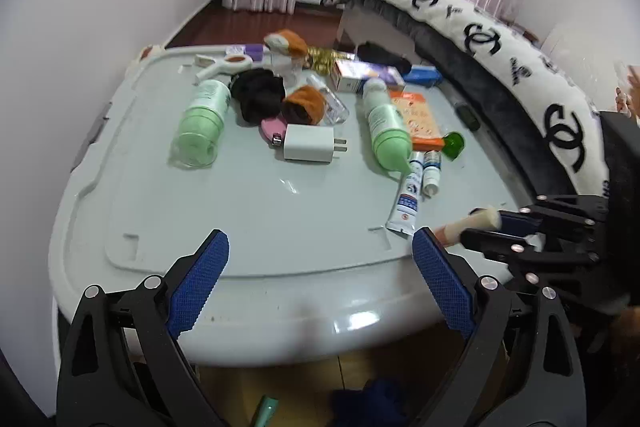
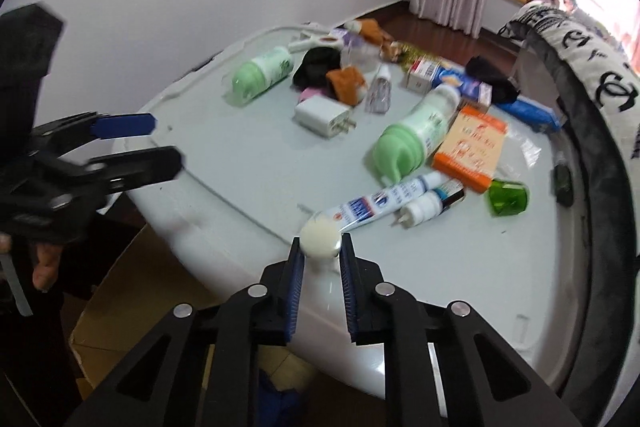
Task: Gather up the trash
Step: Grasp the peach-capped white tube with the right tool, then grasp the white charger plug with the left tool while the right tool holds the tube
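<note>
**Right claw pinching cream stick at near edge; left claw spread and empty**

The right claw [image 2: 320,251] was pressed onto a cream-coloured stick [image 2: 319,238], held end-on between the blue pads just above the near rim of the pale surface [image 2: 248,163]. From the left wrist view the same stick [image 1: 470,223] projected from that claw over the surface's near right corner. The left claw [image 1: 320,267] stood spread wide with nothing between its pads, near the front edge.

Immediately beyond the stick lay a white ointment tube [image 2: 376,207], with a small white bottle [image 2: 424,205] just beside it and a green cap [image 2: 508,197] further right. Behind these were a green-capped bottle [image 2: 416,131] touching an orange box [image 2: 472,147]. A white charger [image 1: 310,143], a second green bottle [image 1: 202,123] and a black cloth [image 1: 260,95] occupied the middle and far part.

The front half of the surface was bare. The bed [image 1: 520,67] ran close along the right edge; a cardboard box [image 2: 132,291] sat below the front edge.
</note>
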### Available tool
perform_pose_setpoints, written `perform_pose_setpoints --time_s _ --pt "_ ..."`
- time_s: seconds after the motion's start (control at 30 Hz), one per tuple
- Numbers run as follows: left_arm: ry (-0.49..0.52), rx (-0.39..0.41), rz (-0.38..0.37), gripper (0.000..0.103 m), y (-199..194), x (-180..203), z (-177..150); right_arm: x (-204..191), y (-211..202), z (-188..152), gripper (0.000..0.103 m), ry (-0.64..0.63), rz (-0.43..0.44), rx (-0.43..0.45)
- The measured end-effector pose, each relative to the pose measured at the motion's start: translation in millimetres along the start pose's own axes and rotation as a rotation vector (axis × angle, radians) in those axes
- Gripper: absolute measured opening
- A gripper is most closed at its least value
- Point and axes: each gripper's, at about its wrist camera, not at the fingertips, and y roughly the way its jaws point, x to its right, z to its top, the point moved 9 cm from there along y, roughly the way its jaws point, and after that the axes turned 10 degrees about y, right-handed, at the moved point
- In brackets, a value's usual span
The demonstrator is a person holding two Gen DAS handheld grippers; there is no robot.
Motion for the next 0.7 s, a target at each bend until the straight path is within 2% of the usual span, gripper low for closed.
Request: perform_pose_setpoints --time_s 0.17,0.37,0.43,0.53,0.57,0.6,0.63,0.67,0.7 --pt "0.050 -0.019 0.069 0.091 25 0 12 17 19 -2 0.018 0.018 -0.013 -0.037" --pt "0.011 -0.026 0.028 0.091 35 3 11 35 46 -19 0.018 0.044 -0.037 -0.115" --pt "0.006 -0.027 0.012 0.091 37 6 11 34 48 -19 0.020 0.036 -0.042 -0.104" --pt "0.010 -0.028 0.004 0.091 37 10 11 38 51 -13 0.063 0.029 -0.083 -0.080" --pt "0.013 -0.027 0.008 0.091 37 10 11 37 55 -14 0.056 0.012 -0.086 -0.090" --pt "0.020 -0.023 0.016 0.091 36 10 12 33 57 -15 0.052 0.027 -0.044 -0.101" --pt "0.024 -0.021 0.021 0.091 36 9 12 31 57 -13 0.035 0.064 -0.008 -0.129" --pt "0.026 -0.021 0.027 0.091 36 8 12 30 55 -12 0.018 0.062 -0.034 -0.134" --pt "0.025 -0.021 0.032 0.091 36 6 12 28 55 -13 0.017 0.066 -0.031 -0.142"
